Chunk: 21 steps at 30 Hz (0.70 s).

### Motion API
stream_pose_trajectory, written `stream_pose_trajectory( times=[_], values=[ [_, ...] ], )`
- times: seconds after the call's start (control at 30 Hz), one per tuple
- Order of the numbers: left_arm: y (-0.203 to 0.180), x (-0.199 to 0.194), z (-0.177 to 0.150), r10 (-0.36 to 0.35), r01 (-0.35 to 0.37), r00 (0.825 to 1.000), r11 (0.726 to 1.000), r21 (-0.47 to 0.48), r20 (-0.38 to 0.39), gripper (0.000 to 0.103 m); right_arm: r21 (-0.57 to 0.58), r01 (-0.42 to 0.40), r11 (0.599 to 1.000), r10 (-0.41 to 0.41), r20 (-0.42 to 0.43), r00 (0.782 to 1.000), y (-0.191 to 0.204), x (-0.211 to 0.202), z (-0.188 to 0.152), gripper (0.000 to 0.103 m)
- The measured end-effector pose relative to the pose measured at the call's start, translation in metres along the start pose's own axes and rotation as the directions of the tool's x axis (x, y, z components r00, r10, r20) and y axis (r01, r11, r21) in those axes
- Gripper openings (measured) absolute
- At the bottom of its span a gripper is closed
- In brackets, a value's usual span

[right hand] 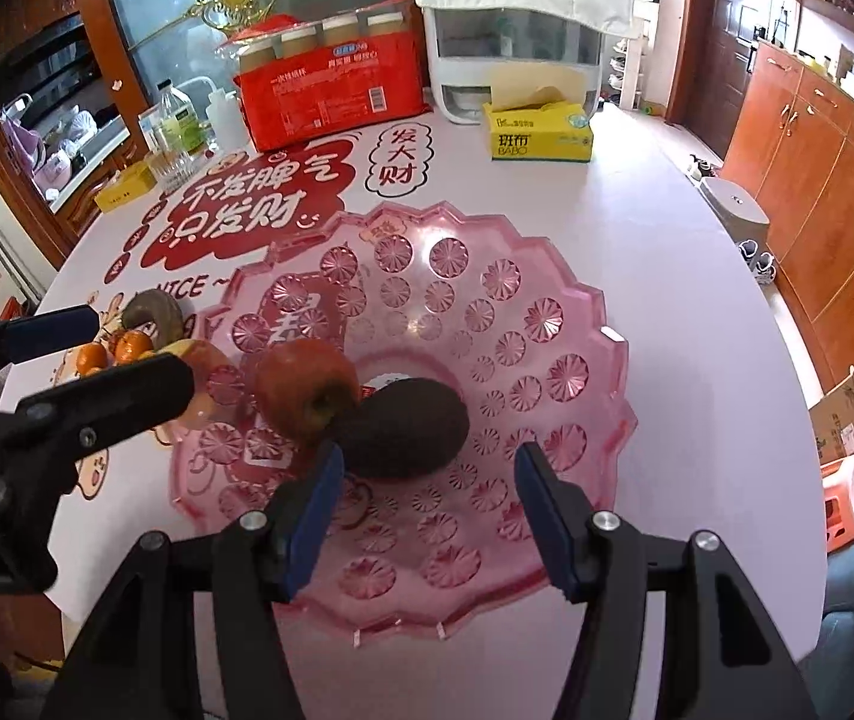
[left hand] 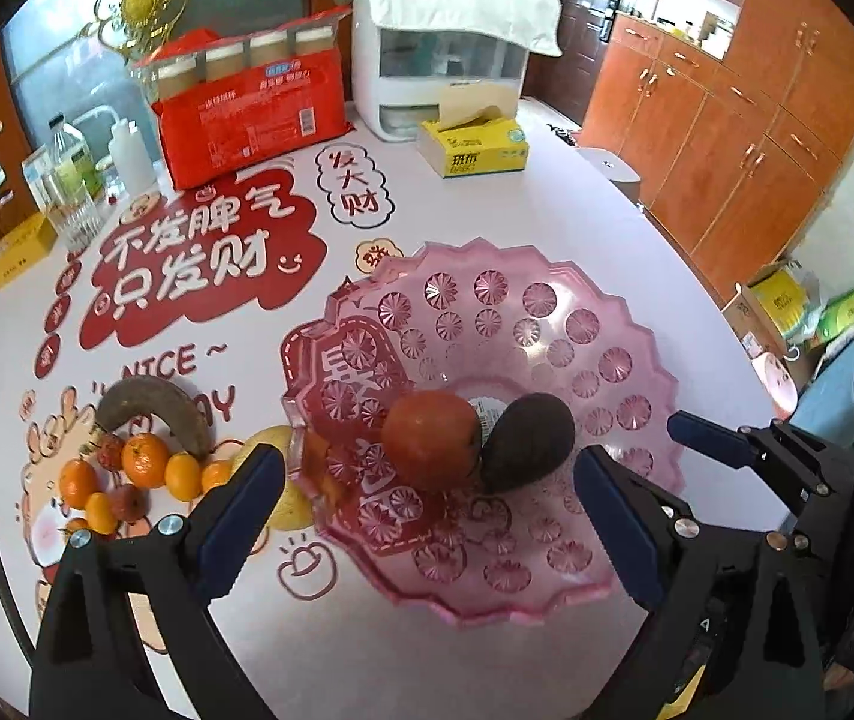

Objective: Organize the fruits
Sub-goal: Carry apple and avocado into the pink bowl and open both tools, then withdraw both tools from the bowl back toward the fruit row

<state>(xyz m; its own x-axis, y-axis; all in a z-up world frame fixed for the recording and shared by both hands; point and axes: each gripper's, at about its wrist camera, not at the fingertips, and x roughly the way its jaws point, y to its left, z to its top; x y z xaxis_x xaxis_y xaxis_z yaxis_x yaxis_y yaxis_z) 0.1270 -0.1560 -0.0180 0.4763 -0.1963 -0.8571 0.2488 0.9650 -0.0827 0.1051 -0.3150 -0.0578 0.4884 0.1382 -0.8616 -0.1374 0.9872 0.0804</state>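
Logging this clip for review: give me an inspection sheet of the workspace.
Surface: table with red printed cloth.
Job's things: pink bowl holds apple and avocado; oranges, brown banana and a yellow fruit lie outside it.
Clutter: red pack, tissue box, bottles, white appliance.
Grippers: left gripper and right gripper open, empty, above bowl.
Cables: nothing seen.
Surroundings: wooden cabinets, boxes on floor.
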Motion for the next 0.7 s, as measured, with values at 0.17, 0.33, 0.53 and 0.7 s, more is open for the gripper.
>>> stream_pose_trajectory(
  times=[0.17,0.33,0.53,0.7],
  values=[
    [0.003,-0.025,-0.003,0.001,-0.002,0.999,1.000,0.023,0.035,0.097,0.002,-0.002,1.000,0.002,0.039,0.999,0.012,-0.018,0.000,0.060],
    [0.011,-0.045,-0.006,-0.017,0.015,0.998,0.999,0.033,0.056,0.097,0.004,-0.007,1.000,0.007,0.095,0.995,0.024,-0.041,0.004,0.060],
    [0.023,-0.061,-0.007,-0.061,0.059,0.995,0.998,0.032,0.080,0.101,0.017,0.004,1.000,-0.007,0.143,0.990,0.037,-0.062,0.008,0.060],
    [0.041,-0.082,-0.005,-0.053,0.049,0.989,0.998,0.030,0.139,0.101,0.045,0.016,0.999,-0.023,0.162,0.987,0.046,-0.071,0.008,0.060]
  ],
)
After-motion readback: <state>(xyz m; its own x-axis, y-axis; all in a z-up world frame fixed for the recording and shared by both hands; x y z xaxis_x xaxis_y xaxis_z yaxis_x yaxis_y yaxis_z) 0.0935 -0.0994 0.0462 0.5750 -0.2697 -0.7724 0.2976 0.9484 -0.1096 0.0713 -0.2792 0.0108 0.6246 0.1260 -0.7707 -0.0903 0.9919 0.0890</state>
